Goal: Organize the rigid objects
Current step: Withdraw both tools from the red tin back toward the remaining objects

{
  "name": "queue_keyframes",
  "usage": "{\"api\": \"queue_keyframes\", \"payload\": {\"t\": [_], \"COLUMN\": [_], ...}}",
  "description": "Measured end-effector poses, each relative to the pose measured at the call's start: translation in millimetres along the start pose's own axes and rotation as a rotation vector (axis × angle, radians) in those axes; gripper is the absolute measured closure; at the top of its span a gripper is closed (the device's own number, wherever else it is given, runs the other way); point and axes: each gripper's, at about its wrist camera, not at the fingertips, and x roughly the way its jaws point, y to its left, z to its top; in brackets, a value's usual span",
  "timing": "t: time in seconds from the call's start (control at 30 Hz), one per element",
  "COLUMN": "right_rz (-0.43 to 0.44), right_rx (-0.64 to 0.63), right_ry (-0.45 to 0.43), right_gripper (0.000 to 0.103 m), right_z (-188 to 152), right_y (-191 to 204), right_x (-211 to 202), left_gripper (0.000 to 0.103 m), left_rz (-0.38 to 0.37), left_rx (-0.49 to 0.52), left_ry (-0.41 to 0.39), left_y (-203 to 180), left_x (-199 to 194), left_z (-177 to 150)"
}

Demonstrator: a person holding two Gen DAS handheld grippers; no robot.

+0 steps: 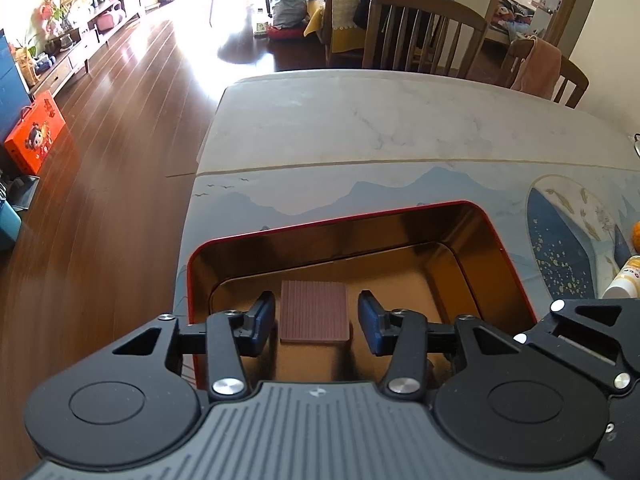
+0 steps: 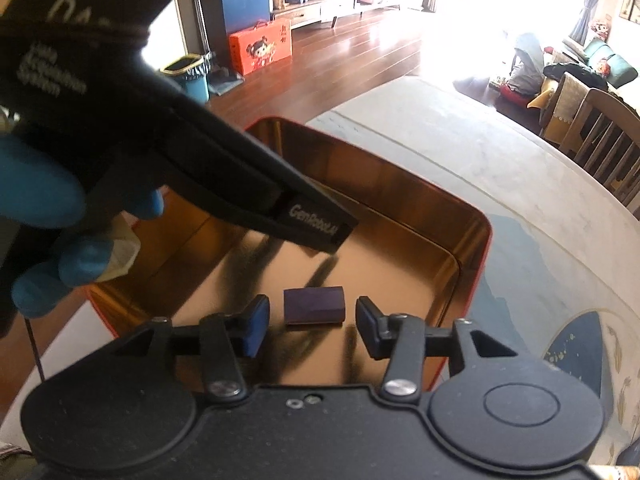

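Observation:
A red tin box (image 1: pixel 496 232) with a shiny gold inside stands open on the table. In the left wrist view a brown ribbed rectangular block (image 1: pixel 314 313) lies on its floor. My left gripper (image 1: pixel 316 322) is open, its fingers on either side of the block without touching it. In the right wrist view a small dark purple block (image 2: pixel 314 306) lies on the tin's (image 2: pixel 482 232) floor. My right gripper (image 2: pixel 312 324) is open around it, jaws apart from it. The left gripper's black body (image 2: pixel 224 184) and a blue-gloved hand (image 2: pixel 40 200) fill the left of that view.
The table (image 1: pixel 360 120) has a marble top and a mat with painted mountains (image 1: pixel 400 184). A small white-and-yellow bottle (image 1: pixel 622 282) and an orange thing (image 1: pixel 634 236) stand at the right edge. Wooden chairs (image 1: pixel 424 32) stand behind the table.

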Motion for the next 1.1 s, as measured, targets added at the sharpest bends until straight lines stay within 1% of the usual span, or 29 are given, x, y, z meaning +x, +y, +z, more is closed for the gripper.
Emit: {"api": "queue_keyframes", "payload": {"t": [0.07, 0.13, 0.23, 0.3, 0.37, 0.43, 0.57, 0.63, 0.73, 0.83, 0.97, 1.1], "right_rz": [0.000, -0.005, -0.023, -0.027, -0.037, -0.039, -0.038, -0.039, -0.039, -0.040, -0.042, -0.067], "right_rx": [0.009, 0.024, 0.047, 0.061, 0.073, 0.093, 0.130, 0.147, 0.181, 0.200, 0.242, 0.269], "right_ry": [-0.017, -0.036, -0.067, -0.083, -0.099, -0.115, -0.153, -0.171, -0.198, -0.227, -0.262, -0.307], "right_gripper": [0.053, 0.047, 0.042, 0.039, 0.036, 0.028, 0.023, 0.019, 0.015, 0.012, 0.009, 0.003], "right_z": [-2, -4, -8, -10, -13, -17, -25, -31, -42, -52, -70, -93], "right_y": [-1, -3, -5, -8, -10, -15, -23, -25, -30, -38, -53, -69], "right_x": [-9, -17, -33, -44, -56, -68, -88, -102, -119, -134, -158, -181], "left_gripper": [0.053, 0.052, 0.049, 0.046, 0.039, 0.037, 0.036, 0.036, 0.032, 0.031, 0.028, 0.027], "left_rz": [0.003, 0.003, -0.001, 0.000, 0.001, 0.003, -0.002, -0.008, -0.015, -0.020, -0.033, -0.037], "left_rx": [0.002, 0.001, 0.000, 0.006, 0.011, 0.015, 0.015, 0.016, 0.019, 0.020, 0.005, 0.001], "left_ry": [-0.011, -0.023, -0.042, -0.060, -0.079, -0.097, -0.125, -0.137, -0.156, -0.173, -0.189, -0.212], "left_y": [-2, -3, -7, -10, -13, -17, -25, -30, -39, -48, -61, -78], "left_x": [-6, -13, -24, -33, -41, -48, -64, -72, -84, -94, -107, -118], "left_z": [-1, -1, -1, -2, -2, -3, -5, -6, -10, -13, -19, -24]}}
